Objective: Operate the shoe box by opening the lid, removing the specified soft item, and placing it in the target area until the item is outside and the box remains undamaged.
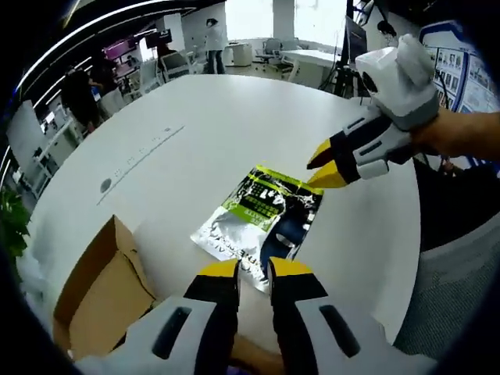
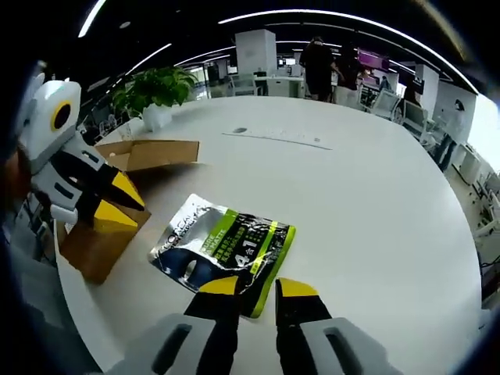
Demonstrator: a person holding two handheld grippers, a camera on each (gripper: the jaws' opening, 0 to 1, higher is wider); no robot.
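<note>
A: In the left gripper view, where is the soft item sitting?

B: The pouch [image 1: 262,220] is lying flat on the white table [image 1: 195,125], outside the open cardboard box [image 1: 98,293], just ahead of the left gripper [image 1: 254,269]. Its long axis is running away from those jaws toward the right gripper [image 1: 324,166]. Both grippers' jaws are standing slightly apart, gripping nothing.

A: And in the right gripper view?

B: The pouch [image 2: 226,248] is lying right before the right gripper [image 2: 258,287], which is released and empty. The left gripper [image 2: 109,201] is hovering over the box [image 2: 117,199]; I cannot tell what is inside. The right gripper is looking nearer.
</note>
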